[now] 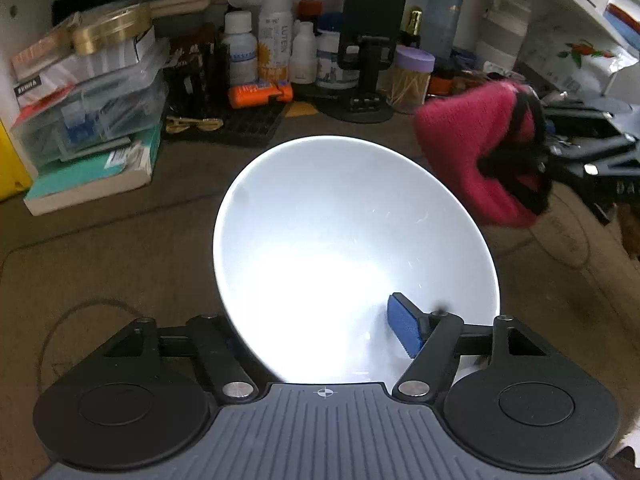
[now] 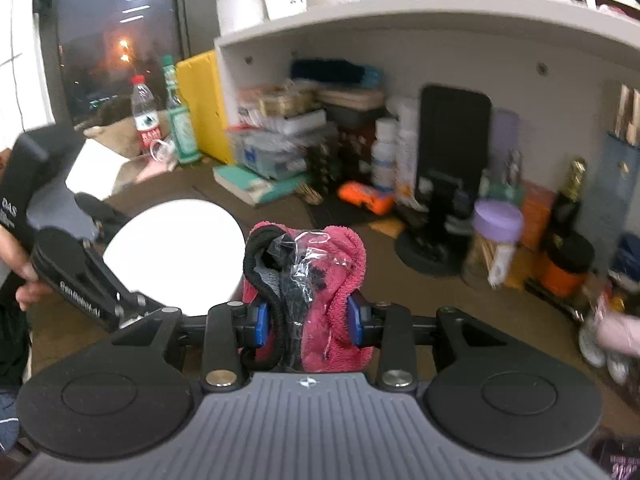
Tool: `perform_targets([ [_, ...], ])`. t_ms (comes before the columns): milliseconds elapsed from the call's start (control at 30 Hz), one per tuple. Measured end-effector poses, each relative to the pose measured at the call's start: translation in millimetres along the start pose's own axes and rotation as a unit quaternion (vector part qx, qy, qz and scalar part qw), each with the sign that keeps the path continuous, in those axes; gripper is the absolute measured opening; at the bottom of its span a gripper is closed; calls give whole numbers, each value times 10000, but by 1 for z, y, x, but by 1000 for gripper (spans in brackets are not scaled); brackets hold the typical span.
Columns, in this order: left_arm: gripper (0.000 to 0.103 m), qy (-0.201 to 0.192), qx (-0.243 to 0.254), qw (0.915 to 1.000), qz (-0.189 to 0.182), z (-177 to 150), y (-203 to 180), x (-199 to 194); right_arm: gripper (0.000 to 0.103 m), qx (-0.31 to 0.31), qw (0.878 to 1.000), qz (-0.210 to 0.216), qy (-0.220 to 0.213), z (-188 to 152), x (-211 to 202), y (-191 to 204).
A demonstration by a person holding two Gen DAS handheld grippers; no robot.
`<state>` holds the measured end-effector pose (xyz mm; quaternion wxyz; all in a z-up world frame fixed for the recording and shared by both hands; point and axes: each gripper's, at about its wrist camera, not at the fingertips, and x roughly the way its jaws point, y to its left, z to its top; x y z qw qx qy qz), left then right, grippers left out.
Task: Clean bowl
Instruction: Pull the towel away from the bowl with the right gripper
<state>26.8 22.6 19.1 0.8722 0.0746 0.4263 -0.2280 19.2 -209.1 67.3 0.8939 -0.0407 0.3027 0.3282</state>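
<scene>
A phone stand (image 1: pixel 370 76) stood well beyond the fingers at the back, a purple-lidded jar (image 1: pixel 412 80) just right of it and an orange pack (image 1: pixel 260 94) to its left. Far left of the fingers lay stacked books (image 1: pixel 92 176), bottles (image 1: pixel 276 48) behind.

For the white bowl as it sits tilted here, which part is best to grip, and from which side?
Grip the white bowl by its near rim wall, coming from the low side, much as the left claw does: one blue pad inside, the other finger outside. The thin, steep wall fits between the pads, and this leaves the open face clear for the red cloth held in the right claw.
</scene>
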Motion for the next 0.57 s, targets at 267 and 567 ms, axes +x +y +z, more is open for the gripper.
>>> perform_targets([
  [267, 82, -207, 30, 9986, 493, 0, -16, 2, 38, 422, 9991, -86, 37, -8, 41, 3],
  [567, 97, -776, -182, 9919, 989, 9, -20, 6, 71, 556, 9955, -690, -321, -16, 51, 11],
])
